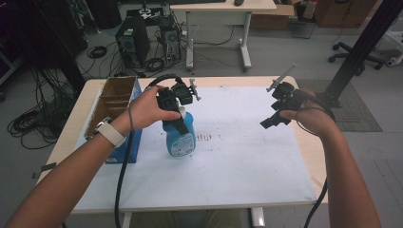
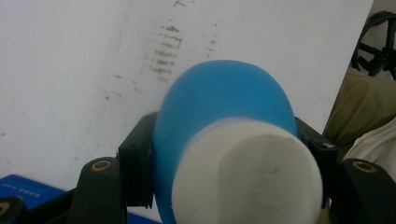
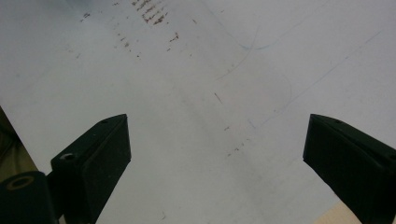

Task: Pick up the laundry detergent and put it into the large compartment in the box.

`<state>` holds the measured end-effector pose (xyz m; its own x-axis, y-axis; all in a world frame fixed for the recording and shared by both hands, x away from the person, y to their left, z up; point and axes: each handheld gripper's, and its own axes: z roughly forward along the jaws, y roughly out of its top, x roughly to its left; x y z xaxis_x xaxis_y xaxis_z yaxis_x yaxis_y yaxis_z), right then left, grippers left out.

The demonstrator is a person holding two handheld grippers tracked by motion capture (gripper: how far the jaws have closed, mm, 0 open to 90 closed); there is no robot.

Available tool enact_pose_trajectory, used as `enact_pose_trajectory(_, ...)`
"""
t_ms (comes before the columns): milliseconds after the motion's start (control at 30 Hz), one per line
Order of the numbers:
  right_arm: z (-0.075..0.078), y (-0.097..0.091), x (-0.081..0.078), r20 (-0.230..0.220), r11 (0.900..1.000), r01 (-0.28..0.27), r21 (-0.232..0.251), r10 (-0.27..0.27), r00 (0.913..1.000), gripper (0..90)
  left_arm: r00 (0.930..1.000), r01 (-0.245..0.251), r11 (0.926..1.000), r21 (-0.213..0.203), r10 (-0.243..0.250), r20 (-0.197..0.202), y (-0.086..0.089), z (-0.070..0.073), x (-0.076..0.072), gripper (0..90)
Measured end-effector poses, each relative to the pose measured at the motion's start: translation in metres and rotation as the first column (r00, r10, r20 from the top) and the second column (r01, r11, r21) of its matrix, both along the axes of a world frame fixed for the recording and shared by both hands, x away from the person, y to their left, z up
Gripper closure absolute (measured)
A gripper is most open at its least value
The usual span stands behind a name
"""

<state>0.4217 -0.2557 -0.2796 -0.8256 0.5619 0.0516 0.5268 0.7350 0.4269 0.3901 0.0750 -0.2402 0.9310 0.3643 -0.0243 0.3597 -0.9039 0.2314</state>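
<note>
Blue bottle (image 1: pixel 180 137) stands upright on the white worktop (image 1: pixel 247 156) beside a cardboard box (image 1: pixel 110 102), long axis vertical, neck up; left tool (image 1: pixel 177 118) pinches its neck. Left gripper view: jaws clamp the bottle (image 2: pixel 219 107) below its white cap (image 2: pixel 247 172). Right gripper view: right tool (image 3: pixel 217 144) spread, idle. Likely lifting; next needs a steady carry.

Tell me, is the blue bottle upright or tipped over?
Upright: the blue bottle stands with its white cap on top, held near the neck by the left gripper.

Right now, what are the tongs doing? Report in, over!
Left tongs shut on blue bottle, near its white cap. Right tongs open, empty, above white board. Box left of bottle, apart. Nothing in the way. Over.
</note>
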Motion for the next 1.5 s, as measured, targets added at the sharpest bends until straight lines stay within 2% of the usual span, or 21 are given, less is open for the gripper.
enact_pose_trajectory(233,-0.001,0.000,0.000,-0.001,1.0000,-0.003,-0.002,0.003,1.0000,7.7,0.9994,-0.033,0.9994,0.002,0.033,-0.004,0.004,0.015,-0.001,37.3)
enact_pose_trajectory(400,0.000,0.001,-0.001,0.003,1.0000,-0.005,0.002,0.005,1.0000,7.7,0.9975,-0.071,0.9972,0.023,0.071,-0.002,0.007,0.022,-0.001,37.3)
enact_pose_trajectory(767,0.000,0.003,0.000,0.005,0.9999,-0.011,0.004,0.011,0.9999,7.6,0.9857,-0.169,0.9854,0.022,0.169,-0.003,0.016,0.041,0.000,37.3)
enact_pose_trajectory(1000,0.001,0.002,0.000,0.009,0.9999,-0.010,0.009,0.010,0.9999,7.7,0.9681,-0.250,0.9680,0.015,0.250,-0.001,0.021,0.054,0.002,37.3)
enact_pose_trajectory(1133,0.001,0.001,0.000,0.007,0.9999,-0.010,0.009,0.010,0.9999,7.7,0.9617,-0.274,0.9615,0.018,0.274,0.003,0.024,0.061,0.003,37.3)
enact_pose_trajectory(1200,0.002,0.001,0.000,0.011,0.9999,-0.011,0.011,0.011,0.9999,7.7,0.9559,-0.294,0.9554,0.030,0.294,0.002,0.024,0.065,0.003,37.3)
enact_pose_trajectory(1433,0.002,0.002,0.000,0.011,0.9999,-0.013,0.010,0.013,0.9999,7.7,0.9303,-0.367,0.9299,0.026,0.367,0.007,0.027,0.078,0.004,37.3)
enact_pose_trajectory(1500,0.003,0.002,0.000,0.011,0.9999,-0.015,0.008,0.014,0.9998,7.8,0.9284,-0.372,0.9281,0.024,0.371,0.015,0.027,0.081,0.004,37.3)
